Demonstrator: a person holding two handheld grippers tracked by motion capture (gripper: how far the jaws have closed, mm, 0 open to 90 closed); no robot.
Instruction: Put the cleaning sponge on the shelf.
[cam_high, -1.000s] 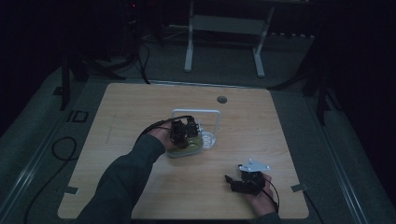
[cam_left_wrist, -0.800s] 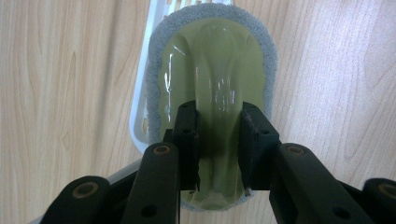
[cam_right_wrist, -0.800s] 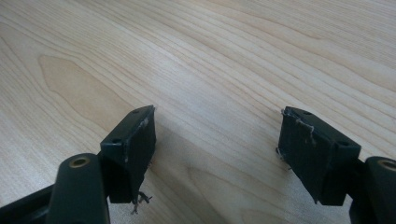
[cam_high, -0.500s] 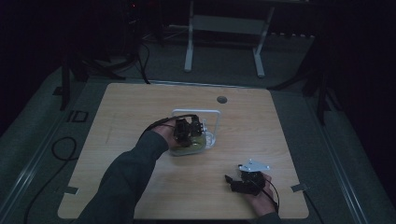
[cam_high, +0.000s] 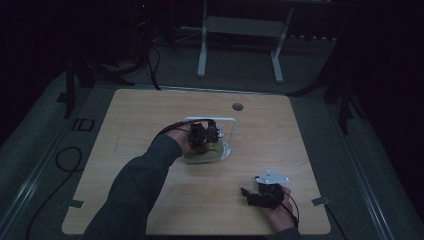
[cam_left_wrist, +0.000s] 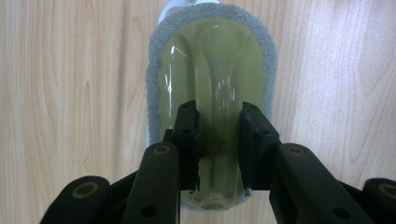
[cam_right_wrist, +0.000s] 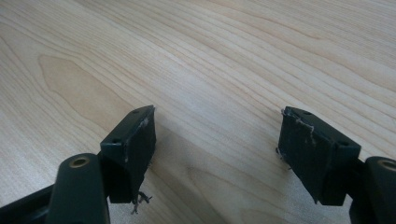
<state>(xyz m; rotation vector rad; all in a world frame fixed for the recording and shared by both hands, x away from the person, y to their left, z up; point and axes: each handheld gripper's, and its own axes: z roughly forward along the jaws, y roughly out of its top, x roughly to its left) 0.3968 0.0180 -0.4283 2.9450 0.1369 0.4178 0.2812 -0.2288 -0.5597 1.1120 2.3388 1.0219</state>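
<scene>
A scrubber with a clear yellow-green plastic grip and a grey sponge rim lies on the wooden table. My left gripper points down onto it, jaws shut on the raised ridge of the grip. From the high view, the left gripper is at the table's middle, over the scrubber. A white frame-like holder lies just behind the scrubber. My right gripper rests low near the front right of the table. Its jaws stand wide apart over bare wood, holding nothing.
A round cable hole sits near the table's far edge. Beyond the table, a white stand's legs rest on the dark floor. A black cable loops on the floor at the left.
My left hand and gripper have shifted slightly to the right over the scrubber. The right gripper has stayed in place.
</scene>
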